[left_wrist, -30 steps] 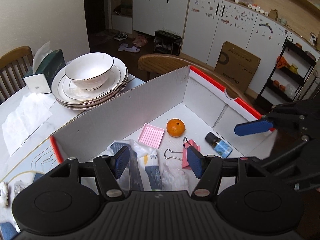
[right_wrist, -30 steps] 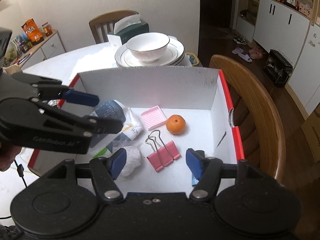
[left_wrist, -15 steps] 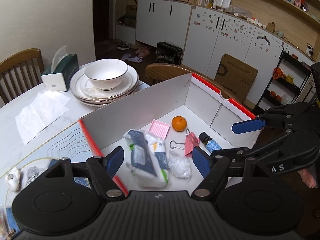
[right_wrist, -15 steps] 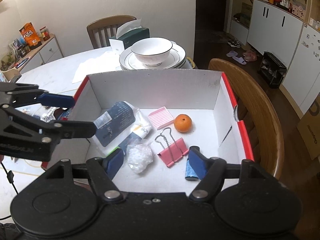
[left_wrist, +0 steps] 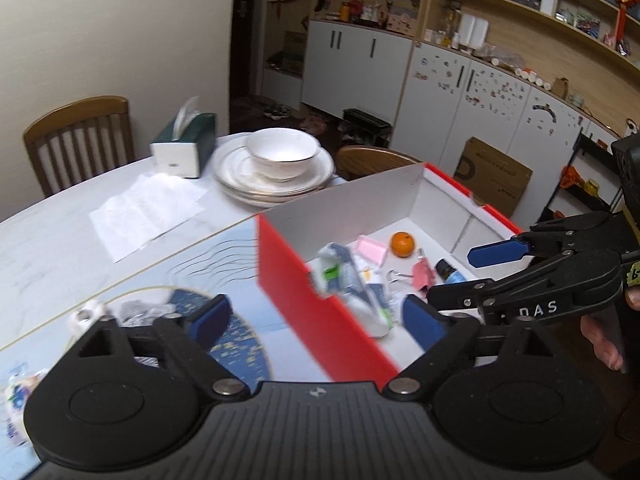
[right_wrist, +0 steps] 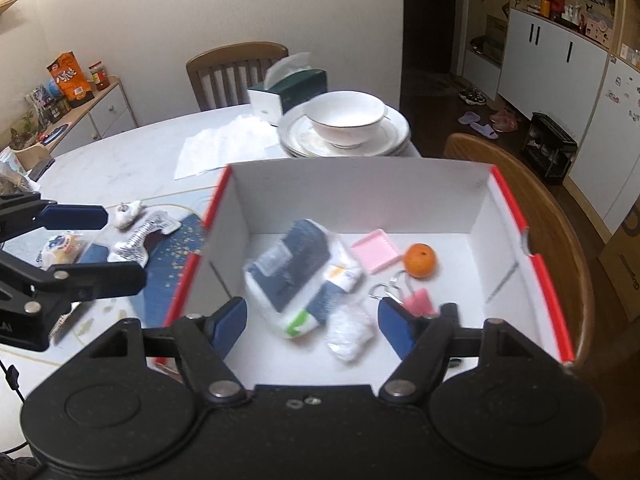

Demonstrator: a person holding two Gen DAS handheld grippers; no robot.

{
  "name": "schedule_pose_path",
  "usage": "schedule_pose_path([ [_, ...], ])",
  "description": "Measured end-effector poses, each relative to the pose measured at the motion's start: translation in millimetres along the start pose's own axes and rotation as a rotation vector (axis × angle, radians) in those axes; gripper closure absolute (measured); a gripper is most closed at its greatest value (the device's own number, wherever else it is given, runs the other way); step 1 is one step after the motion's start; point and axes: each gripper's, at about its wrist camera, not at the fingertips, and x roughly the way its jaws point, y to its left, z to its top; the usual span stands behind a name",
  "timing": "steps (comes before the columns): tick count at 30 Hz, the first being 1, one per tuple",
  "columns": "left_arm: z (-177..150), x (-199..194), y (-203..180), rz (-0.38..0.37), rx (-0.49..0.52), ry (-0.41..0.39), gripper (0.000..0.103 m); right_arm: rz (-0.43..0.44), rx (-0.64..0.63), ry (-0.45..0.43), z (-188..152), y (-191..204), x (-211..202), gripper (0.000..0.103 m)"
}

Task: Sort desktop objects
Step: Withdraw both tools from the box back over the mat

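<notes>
Both tools wide open, nothing held; left tool [left_wrist: 316,320] is nearer the packets [right_wrist: 136,240] left on counter [right_wrist: 120,160], outside box [right_wrist: 500,216].

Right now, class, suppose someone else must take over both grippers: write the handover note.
Left gripper: open, holding nothing, over the table mat beside the box.
Right gripper: open, holding nothing, above the near side of the box.
In the red-edged box: tissue pack, pink tray, orange, pink binder clip, clear bag, small bottle.
Left to sort, on the mat: foil wrapper, snack packet, small white item.
</notes>
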Motion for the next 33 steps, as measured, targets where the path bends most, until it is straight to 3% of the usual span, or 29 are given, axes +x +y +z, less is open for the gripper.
schedule_pose_path([
  [19,-55.0,-63.0,85.9,0.087,-0.051,-0.014,0.0,0.031,-0.069,0.011,11.4,104.7,21.1,0.031],
  [33,-98.1,-78.4,134.1,0.158,-0.065,0.012,0.0,0.051,-0.116,0.035,18.9,167.9,58.0,0.031],
])
